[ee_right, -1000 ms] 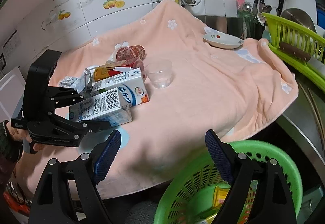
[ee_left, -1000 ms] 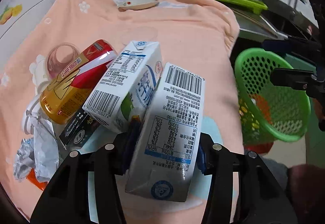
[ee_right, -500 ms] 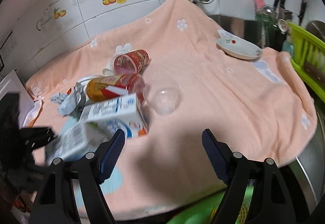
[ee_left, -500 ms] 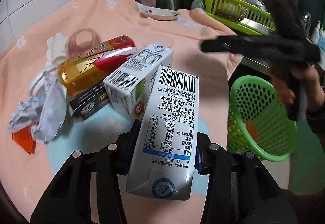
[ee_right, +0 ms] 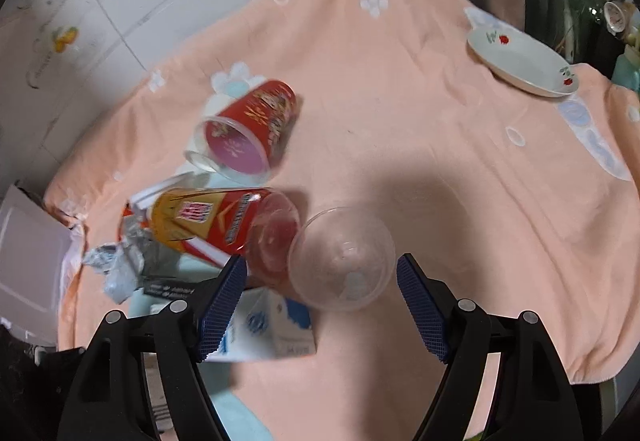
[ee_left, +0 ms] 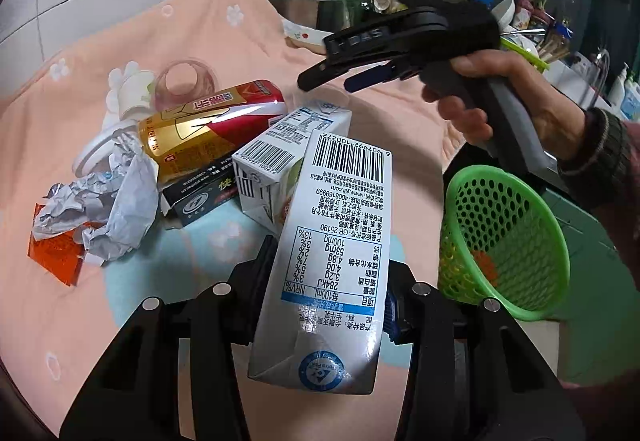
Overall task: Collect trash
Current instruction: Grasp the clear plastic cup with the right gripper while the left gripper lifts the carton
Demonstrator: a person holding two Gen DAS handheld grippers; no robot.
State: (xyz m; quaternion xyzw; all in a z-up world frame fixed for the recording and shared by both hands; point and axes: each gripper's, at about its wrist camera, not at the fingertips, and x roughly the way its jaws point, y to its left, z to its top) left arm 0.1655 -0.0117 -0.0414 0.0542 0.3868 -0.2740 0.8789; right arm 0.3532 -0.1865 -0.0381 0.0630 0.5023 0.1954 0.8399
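In the left wrist view my left gripper [ee_left: 328, 281] is shut on a white milk carton [ee_left: 336, 241], held above the peach towel [ee_left: 100, 321]. A second milk carton [ee_left: 280, 165], a gold and red drink pack [ee_left: 208, 129], a black box [ee_left: 196, 197], crumpled paper [ee_left: 108, 209] and an orange wrapper [ee_left: 54, 257] lie behind it. A hand [ee_left: 500, 89] carries my right gripper [ee_left: 340, 75] above the pile. In the right wrist view my right gripper [ee_right: 320, 305] stands open, with a clear plastic cup [ee_right: 342, 259] between its fingers [ee_right: 224, 301], untouched.
A green mesh basket [ee_left: 508, 241] stands beyond the towel's right edge. A red printed cup [ee_right: 248, 129] lies on its side behind the pile. A white plate [ee_right: 520, 61] rests at the towel's far right. Tiled wall and pipes lie behind; a dish rack is at the right.
My right gripper has swung from over the green basket to the trash pile and now frames the clear cup. My left gripper has drifted and rolled a little with the carton still held.
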